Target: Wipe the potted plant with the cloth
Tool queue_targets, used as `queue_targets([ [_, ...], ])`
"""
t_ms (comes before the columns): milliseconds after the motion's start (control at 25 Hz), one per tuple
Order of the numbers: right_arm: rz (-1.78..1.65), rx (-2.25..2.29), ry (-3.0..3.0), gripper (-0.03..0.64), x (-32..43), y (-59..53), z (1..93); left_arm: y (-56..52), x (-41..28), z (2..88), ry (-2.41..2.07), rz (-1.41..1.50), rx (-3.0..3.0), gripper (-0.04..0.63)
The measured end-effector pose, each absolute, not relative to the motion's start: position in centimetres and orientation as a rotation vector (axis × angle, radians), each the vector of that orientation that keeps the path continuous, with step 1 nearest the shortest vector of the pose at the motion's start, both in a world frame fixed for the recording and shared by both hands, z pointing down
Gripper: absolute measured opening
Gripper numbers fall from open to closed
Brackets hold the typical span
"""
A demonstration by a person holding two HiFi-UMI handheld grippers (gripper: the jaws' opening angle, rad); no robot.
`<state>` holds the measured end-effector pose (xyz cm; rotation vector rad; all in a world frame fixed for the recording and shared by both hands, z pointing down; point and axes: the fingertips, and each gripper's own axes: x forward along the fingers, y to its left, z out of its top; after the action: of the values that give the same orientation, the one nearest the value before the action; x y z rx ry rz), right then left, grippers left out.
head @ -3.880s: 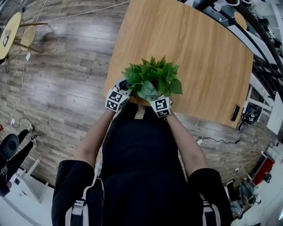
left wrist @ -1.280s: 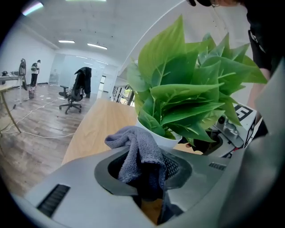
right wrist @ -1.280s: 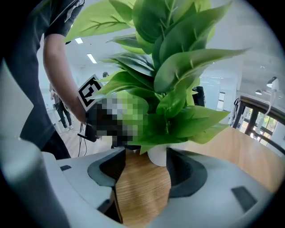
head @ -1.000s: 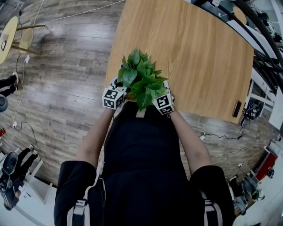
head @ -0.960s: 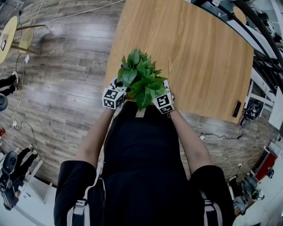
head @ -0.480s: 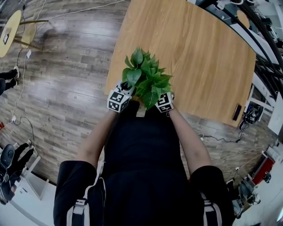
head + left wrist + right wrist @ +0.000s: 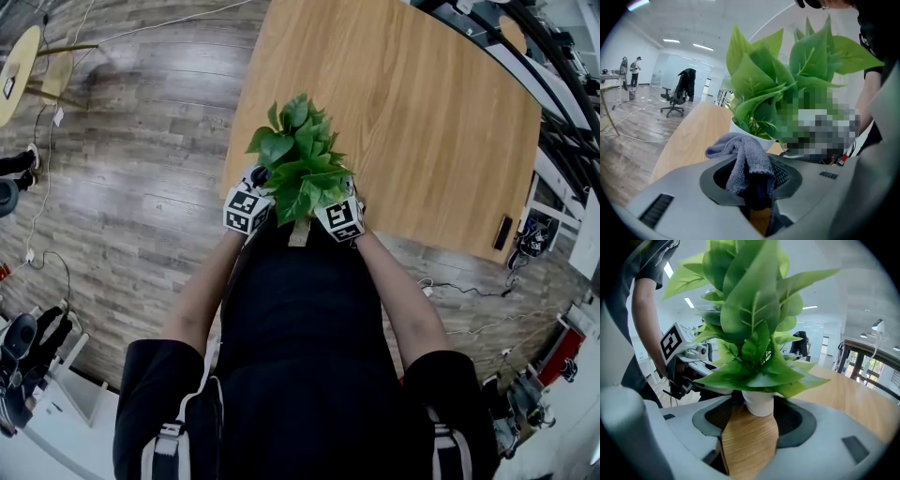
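A leafy green plant (image 7: 298, 157) in a small white pot (image 7: 759, 403) stands near the front edge of the wooden table (image 7: 422, 112). In the right gripper view my right gripper (image 7: 757, 408) has its jaws closed against the two sides of the pot's base. My left gripper (image 7: 751, 174) is shut on a bunched grey cloth (image 7: 746, 161), held just short of the pot (image 7: 752, 132) and under the leaves. From the head view, the marker cubes of the left gripper (image 7: 246, 207) and the right gripper (image 7: 339, 217) flank the plant, and the foliage hides the jaws.
The table's left edge (image 7: 239, 122) runs close to the plant, with wood floor (image 7: 141, 169) beyond. A small dark object (image 7: 499, 233) lies at the table's right front corner. Office chairs (image 7: 677, 93) and a person (image 7: 633, 70) stand far off.
Since the earliest frame the foliage has swung from the right to lean left and away from me. Over the last second both grippers shifted only slightly around the pot.
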<state>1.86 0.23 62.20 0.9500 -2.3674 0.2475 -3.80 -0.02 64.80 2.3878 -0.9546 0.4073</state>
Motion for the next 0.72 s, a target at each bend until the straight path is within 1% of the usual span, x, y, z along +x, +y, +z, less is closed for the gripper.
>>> queue_targets([
  [320, 0.159, 0.761, -2.412, 0.268, -2.2, 3.1, 62.2, 0.1, -3.3, 64.5, -0.915, 0.419, 2.433, 0.127],
  [560, 0.281, 0.875, -2.395, 0.268, 0.7, 4.6, 61.9, 0.5, -3.7, 64.5, -0.909, 0.396, 2.431, 0.127],
  [720, 0.394, 1.011, -2.395, 0.268, 4.0, 6.6, 60.6, 3.1, -3.3, 64.0, -0.831, 0.392, 2.463, 0.127],
])
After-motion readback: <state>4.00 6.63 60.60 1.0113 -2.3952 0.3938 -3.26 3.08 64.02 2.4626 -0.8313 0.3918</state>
